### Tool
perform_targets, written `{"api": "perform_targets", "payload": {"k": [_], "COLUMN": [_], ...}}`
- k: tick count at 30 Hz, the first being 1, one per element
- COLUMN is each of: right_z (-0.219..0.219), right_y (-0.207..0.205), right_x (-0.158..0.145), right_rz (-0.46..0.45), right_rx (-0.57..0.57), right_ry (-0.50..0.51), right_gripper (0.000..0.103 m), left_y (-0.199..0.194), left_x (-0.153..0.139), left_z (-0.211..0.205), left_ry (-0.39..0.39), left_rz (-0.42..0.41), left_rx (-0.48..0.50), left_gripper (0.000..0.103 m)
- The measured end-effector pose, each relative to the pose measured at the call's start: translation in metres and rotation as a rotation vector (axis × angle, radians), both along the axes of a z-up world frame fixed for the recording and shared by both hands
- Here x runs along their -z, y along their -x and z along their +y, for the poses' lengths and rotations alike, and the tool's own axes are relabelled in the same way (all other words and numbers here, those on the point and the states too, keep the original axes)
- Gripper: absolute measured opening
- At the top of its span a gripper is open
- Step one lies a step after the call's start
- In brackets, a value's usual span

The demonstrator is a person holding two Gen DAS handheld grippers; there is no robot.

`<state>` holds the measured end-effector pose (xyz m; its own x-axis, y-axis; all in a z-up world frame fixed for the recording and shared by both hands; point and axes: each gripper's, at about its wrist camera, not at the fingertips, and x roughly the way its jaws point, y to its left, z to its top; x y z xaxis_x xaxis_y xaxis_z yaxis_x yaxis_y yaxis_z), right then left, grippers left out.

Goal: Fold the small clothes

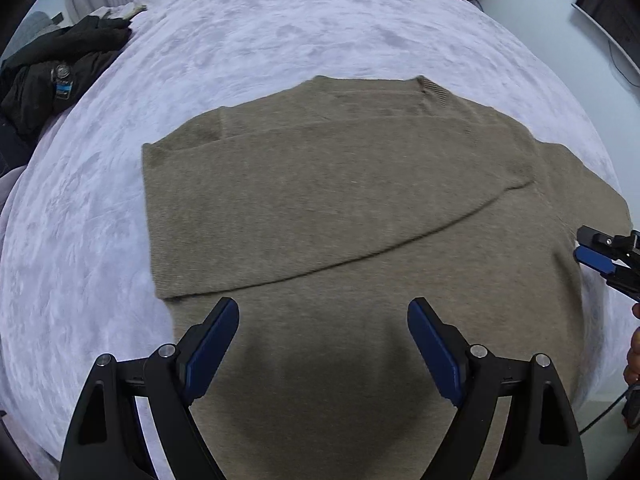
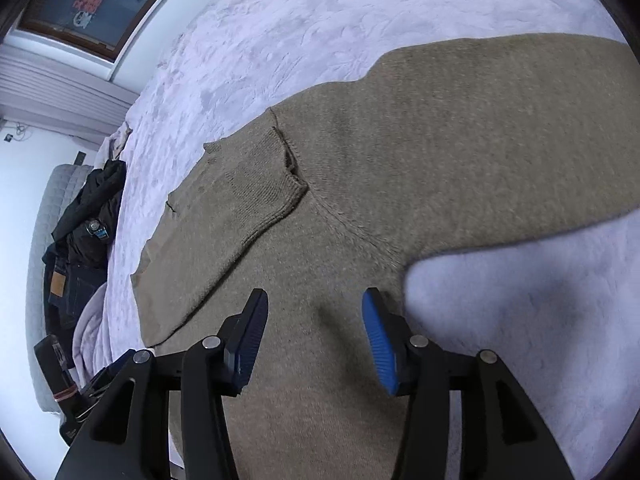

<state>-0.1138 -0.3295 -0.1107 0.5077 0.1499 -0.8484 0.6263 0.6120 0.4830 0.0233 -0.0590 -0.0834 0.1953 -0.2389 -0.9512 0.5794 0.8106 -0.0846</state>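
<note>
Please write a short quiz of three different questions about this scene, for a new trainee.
1. True or false: the left hand-held gripper is open above the brown sweater.
2. Which sleeve is already folded across the body? A) left B) right
3. Fill in: the sweater lies on a ___ blanket.

Key: 1 true; 2 A, the right sleeve still lies spread out; 3 lilac.
</note>
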Motion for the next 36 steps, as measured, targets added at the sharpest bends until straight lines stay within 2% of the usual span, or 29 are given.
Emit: {"api": "perform_targets", "payload": {"k": [5,14,18,22,30,36], "right_z": [-0.011,-0.06,-0.098,-0.14,-0.198,-0.233], "right_y": [0.033,0.106,0.148,0.185,0.191,0.194], "right_x": [-0.002,0.002,0.002,0.002,0.001,0.0], "right_rz": [-0.014,-0.047,-0.108,-0.211,-0.316,-0.436], "right_rx": [0.071,0.273,0.431,0.582,0.662,0.734], "right_ry": [-0.011,-0.018,-0.017,-0.032,-0.01,-0.064], "right_gripper": [0.055,0.055,0.055,0.056,0.056,0.056], "left_y": [0.026,0.053,0.059,0.064,0.065,0.071], "left_x": [-0.002,-0.002,0.005,0.005,0.008,0.026], "left_z": [-0.042,-0.113,-0.151,-0.184,-0.251,-0.294], "left_ry": [-0.001,0.02,0.013,0.028,0.068,0.044], "left_rz": [0.014,0.025,0.045,0.033,-0.007,-0.104], "left_rx": [0.114,0.207,0.242,0.258,0.237,0.215], "left_gripper": [0.087,0.087,0.087,0.087,0.087,0.087]}}
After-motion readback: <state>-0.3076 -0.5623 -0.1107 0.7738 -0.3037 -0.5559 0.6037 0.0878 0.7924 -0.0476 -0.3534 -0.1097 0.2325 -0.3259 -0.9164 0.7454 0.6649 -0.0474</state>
